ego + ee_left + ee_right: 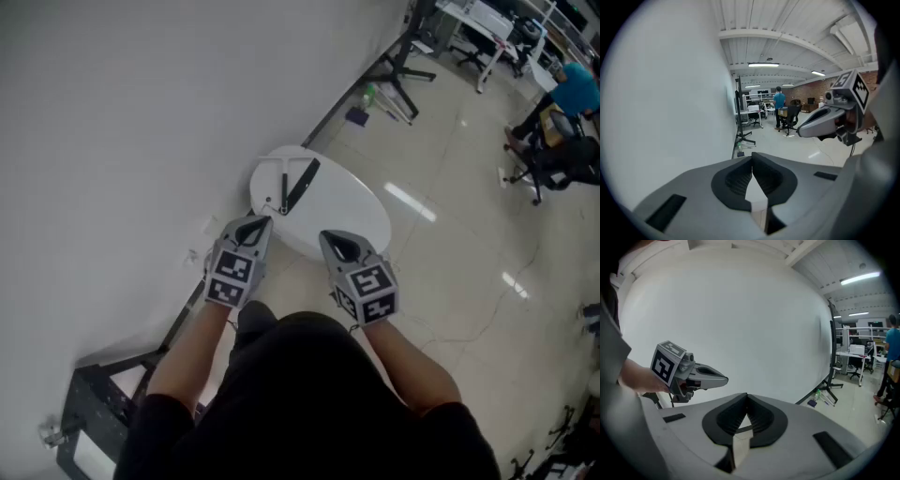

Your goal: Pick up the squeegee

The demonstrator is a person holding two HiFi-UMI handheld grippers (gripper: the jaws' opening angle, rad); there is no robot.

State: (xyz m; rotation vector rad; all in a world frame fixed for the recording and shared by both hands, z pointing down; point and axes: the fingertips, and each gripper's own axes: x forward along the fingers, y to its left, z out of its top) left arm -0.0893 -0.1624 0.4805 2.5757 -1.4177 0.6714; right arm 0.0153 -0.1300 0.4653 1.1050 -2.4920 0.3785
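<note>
The squeegee, a long black blade with a thin pale handle beside it, lies on a small round white table next to the wall. My left gripper hovers at the table's near left rim, a short way short of the squeegee. It is shut with nothing between its fingers. My right gripper is level with it over the table's near edge, also shut and empty. Each gripper shows in the other's view: the right gripper and the left gripper. Neither gripper view shows the squeegee.
A white wall runs along the left. A black stand with splayed legs and a small bottle are on the floor beyond the table. A person in blue sits by office chairs far right. A black frame stands at bottom left.
</note>
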